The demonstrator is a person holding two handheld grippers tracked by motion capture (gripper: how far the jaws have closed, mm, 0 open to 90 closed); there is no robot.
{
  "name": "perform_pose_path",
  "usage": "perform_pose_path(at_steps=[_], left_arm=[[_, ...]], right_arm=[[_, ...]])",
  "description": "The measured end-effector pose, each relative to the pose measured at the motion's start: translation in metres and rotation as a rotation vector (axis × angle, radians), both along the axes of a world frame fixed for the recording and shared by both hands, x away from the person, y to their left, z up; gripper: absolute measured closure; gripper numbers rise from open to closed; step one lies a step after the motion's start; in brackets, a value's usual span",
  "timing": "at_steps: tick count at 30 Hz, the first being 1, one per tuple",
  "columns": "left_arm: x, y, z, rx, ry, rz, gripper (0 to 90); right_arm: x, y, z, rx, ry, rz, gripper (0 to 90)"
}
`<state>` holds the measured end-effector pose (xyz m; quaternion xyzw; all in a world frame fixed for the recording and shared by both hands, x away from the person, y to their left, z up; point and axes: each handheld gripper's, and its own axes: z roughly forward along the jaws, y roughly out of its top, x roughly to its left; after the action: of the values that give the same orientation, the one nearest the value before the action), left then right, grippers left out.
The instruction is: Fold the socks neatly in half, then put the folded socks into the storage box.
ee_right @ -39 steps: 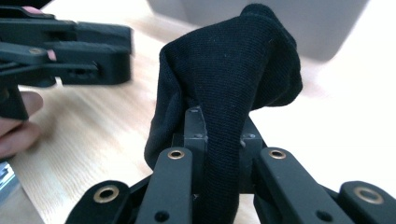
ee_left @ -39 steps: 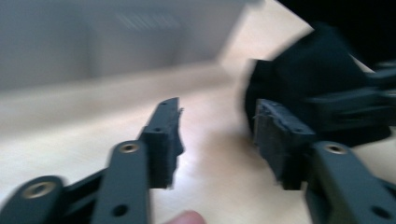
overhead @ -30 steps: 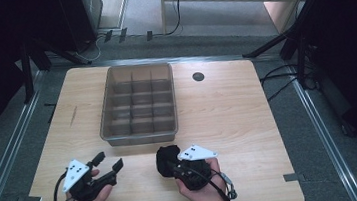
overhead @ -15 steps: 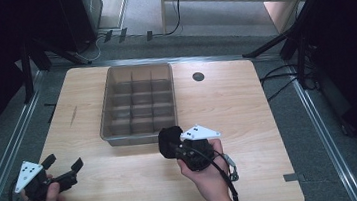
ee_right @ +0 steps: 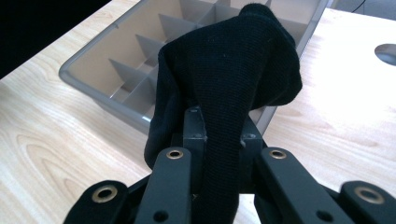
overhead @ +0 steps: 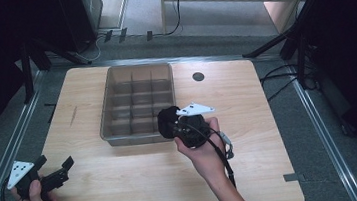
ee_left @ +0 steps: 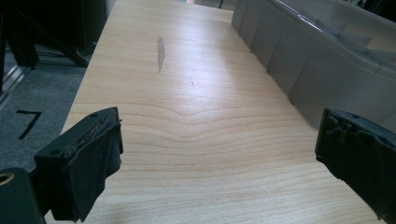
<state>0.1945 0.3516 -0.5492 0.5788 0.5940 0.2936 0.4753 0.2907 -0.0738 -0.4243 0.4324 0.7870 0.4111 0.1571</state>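
A black sock [overhead: 168, 120] [ee_right: 229, 79], bundled up, is clamped in my right gripper [overhead: 175, 126] [ee_right: 219, 130], held just over the near right corner of the grey divided bin [overhead: 116, 99] [ee_right: 88, 60]. The bin's compartments look empty. My left gripper [overhead: 64, 169] [ee_left: 210, 158] hovers at the table's near left corner, jaws spread wide with only bare wood between them. In the left gripper view the bin's side wall [ee_left: 299, 70] runs along the right.
The wooden table [overhead: 247, 103] carries a dark round hole [overhead: 198, 76] right of the bin and a grey smear [overhead: 73, 115] [ee_left: 160, 52] left of it. Metal rails and cables border the table; dark stands rise at the back.
My left gripper has swung out from the near centre to the near left corner. The right gripper has carried the sock forward from the near edge to the bin's near right corner.
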Motion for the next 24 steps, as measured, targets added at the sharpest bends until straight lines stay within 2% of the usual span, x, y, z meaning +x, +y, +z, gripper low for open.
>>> perform_pose_path(at_steps=[9,12,24], left_arm=[[0.001,0.0,0.0,0.0,0.006,-0.008,1.2],[0.0,-0.001,0.0,0.001,0.004,-0.006,1.2],[0.002,-0.002,-0.001,0.01,0.008,-0.011,1.2]], right_arm=[[0.016,0.003,0.003,-0.017,0.01,-0.011,79.3],[0.022,0.002,0.002,-0.011,0.024,-0.014,79.3],[0.041,0.008,-0.005,-0.042,0.05,-0.023,79.3]])
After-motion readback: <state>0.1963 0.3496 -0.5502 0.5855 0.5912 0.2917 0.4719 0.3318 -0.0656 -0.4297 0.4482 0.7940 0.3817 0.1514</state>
